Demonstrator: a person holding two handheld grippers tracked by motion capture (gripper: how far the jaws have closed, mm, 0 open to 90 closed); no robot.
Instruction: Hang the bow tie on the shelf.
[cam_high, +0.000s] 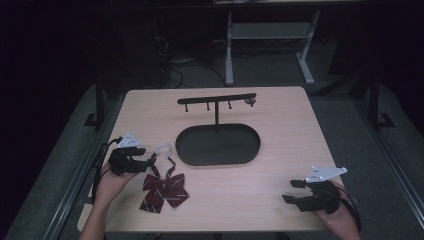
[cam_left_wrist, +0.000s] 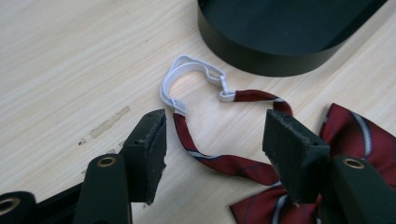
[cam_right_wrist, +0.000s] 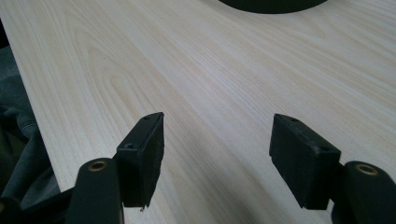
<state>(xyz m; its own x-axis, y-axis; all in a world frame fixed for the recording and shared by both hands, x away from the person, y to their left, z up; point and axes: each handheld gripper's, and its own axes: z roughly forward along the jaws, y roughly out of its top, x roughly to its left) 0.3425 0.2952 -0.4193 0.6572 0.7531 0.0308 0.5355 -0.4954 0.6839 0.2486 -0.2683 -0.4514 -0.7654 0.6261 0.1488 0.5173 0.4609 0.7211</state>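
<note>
A dark red striped bow tie (cam_high: 165, 192) lies on the wooden table (cam_high: 280, 120) at the front left. Its thin strap (cam_left_wrist: 219, 161) runs to a white plastic clasp (cam_left_wrist: 187, 74). My left gripper (cam_high: 150, 162) hovers low over that strap with its jaws wide apart. The strap lies between the pads (cam_left_wrist: 152, 140) without touching them, and the bow (cam_left_wrist: 355, 135) sits just to the right of the jaws. My right gripper (cam_high: 291, 191) rests at the front right, open over bare wood (cam_right_wrist: 210, 70) with nothing between its jaws.
A black oval tray base (cam_high: 218, 145) with a thin post and a T-bar with pegs (cam_high: 216, 99) stands mid-table, just beyond the clasp. Its wall (cam_left_wrist: 280, 42) is close ahead of the left gripper. Dark floor and desk legs lie beyond the far edge.
</note>
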